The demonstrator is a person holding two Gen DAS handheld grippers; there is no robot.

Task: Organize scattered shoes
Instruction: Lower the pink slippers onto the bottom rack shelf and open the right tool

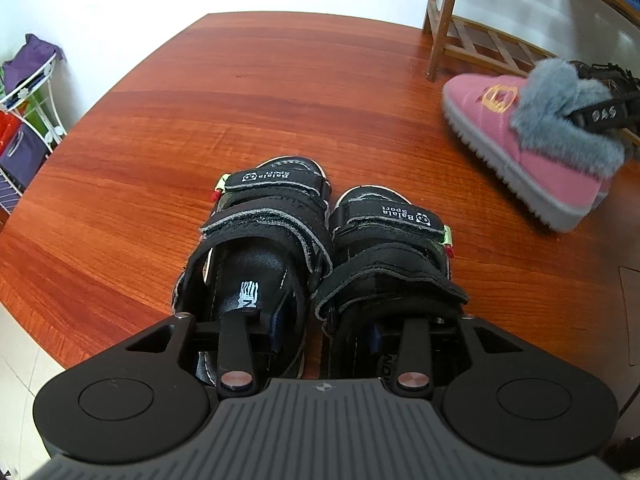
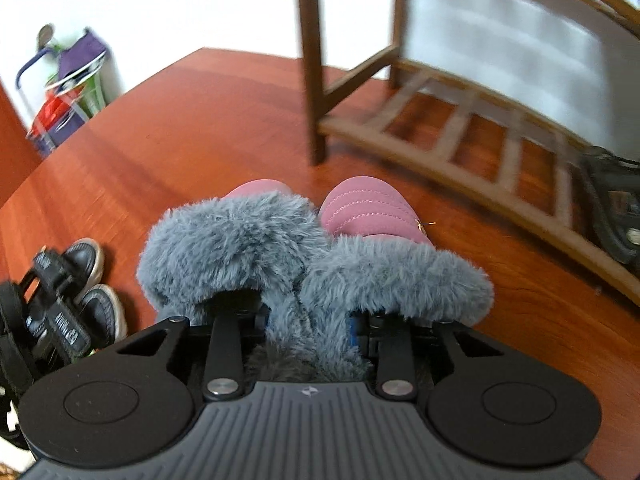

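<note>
A pair of black strap sandals [image 1: 280,232] stands side by side on the red-brown wooden table [image 1: 200,100]. My left gripper [image 1: 326,332] has one finger down inside each sandal's heel, the inner walls between the pads. A thin strip of table shows between the sandals, so they are not squeezed together. In the right wrist view, my right gripper [image 2: 310,320] has a finger in each of two pink boots with grey fur collars [image 2: 360,212], and the fur is pinched between the pads. The boots [image 1: 532,152] lie right of the sandals [image 2: 80,280].
A wooden slatted shoe rack [image 2: 440,148] stands on the table just beyond the boots, with a dark shoe [image 2: 616,208] on its bottom shelf. Its leg [image 1: 440,20] rises at the far right. A white wire rack with coloured bins [image 1: 28,112] stands off the table's left edge.
</note>
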